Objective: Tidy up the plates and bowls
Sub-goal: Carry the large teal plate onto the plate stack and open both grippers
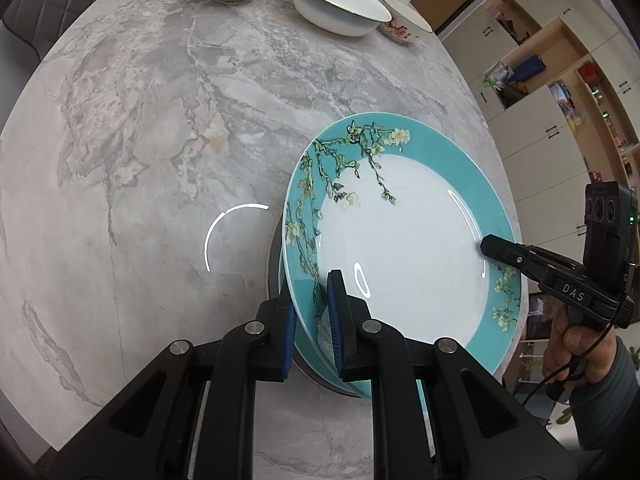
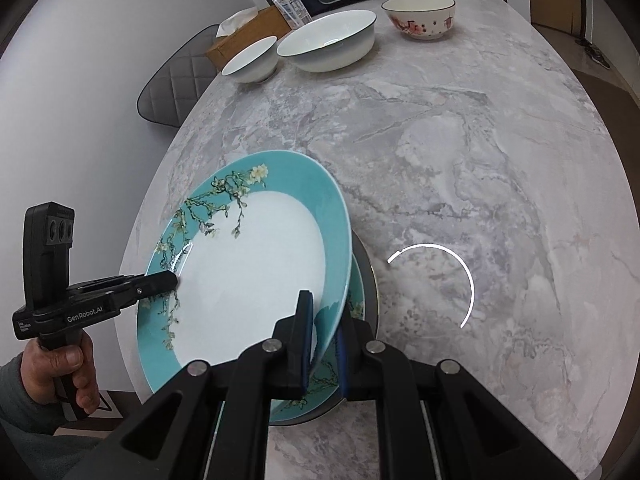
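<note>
Under teal plate (image 1: 404,248), another plate (image 2: 356,300)

The table (image 1: 160,120) has a polished, grey-veined marble-look top that mirrors a ring light. The teal plate (image 1: 400,248) is glazed ceramic, glossy, with a smooth white centre and a printed blossom pattern on its rim; the white bowl (image 1: 340,4) and the small floral bowl (image 2: 420,16) show the same glossy glaze. The left gripper (image 1: 312,320) is matt black plastic with ribbed blue pads (image 1: 334,312) and bright metal pivot pins, and the chair back (image 2: 176,80) is quilted grey upholstery.
</note>
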Action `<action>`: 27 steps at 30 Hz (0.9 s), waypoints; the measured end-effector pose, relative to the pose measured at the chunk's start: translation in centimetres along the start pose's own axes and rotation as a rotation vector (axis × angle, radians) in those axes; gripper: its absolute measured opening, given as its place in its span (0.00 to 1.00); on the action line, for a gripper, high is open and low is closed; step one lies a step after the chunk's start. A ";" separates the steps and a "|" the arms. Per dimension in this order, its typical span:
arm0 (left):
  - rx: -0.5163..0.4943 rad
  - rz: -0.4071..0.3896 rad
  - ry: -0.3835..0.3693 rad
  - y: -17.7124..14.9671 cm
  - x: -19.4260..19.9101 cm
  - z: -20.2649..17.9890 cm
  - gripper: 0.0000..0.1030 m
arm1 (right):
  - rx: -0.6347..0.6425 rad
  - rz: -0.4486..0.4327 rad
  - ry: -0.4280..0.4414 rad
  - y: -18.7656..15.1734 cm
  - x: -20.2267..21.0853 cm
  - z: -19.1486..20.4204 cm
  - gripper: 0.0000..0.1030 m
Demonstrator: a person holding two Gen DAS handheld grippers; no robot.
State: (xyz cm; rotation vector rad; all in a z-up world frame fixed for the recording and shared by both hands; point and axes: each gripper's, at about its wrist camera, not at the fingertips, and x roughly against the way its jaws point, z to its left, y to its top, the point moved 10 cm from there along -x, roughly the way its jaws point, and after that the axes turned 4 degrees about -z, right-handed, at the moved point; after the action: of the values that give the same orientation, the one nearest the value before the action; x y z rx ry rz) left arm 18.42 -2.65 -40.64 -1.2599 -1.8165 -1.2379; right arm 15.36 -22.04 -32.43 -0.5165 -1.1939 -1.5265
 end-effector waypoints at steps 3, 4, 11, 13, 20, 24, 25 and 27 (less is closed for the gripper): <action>-0.003 0.012 -0.003 -0.4 -0.5 0.0 0.13 | -0.003 -0.003 -0.020 -0.5 -0.3 -0.3 0.12; -0.006 0.014 -0.003 -0.5 -0.6 0.0 0.13 | -0.006 -0.003 -0.025 -0.7 -0.4 -0.4 0.12; -0.012 0.030 -0.009 -1.1 -1.4 0.1 0.13 | -0.004 -0.004 -0.058 -1.2 -0.8 -0.9 0.12; -0.021 0.028 -0.007 -1.1 -1.5 -0.1 0.13 | 0.000 -0.005 -0.067 -1.3 -0.9 -1.0 0.13; -0.041 0.032 0.000 -1.2 -1.7 -0.2 0.13 | 0.043 0.002 -0.121 -1.9 -1.3 -1.2 0.18; -0.041 0.023 0.014 -1.2 -1.7 -0.3 0.13 | 0.053 0.014 -0.159 -2.4 -1.6 -1.4 0.20; -0.043 0.023 0.015 -1.2 -1.7 -0.3 0.13 | 0.049 0.017 -0.166 -2.6 -1.7 -1.5 0.20; -0.045 0.023 0.024 -1.2 -1.6 -0.2 0.14 | 0.048 0.009 -0.170 -2.5 -1.6 -1.6 0.20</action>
State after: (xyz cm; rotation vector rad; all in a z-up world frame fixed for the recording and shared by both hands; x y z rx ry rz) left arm 17.93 -3.57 -42.33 -1.2816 -1.7613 -1.2827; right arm 14.05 -22.91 -35.45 -0.6283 -1.3528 -1.4660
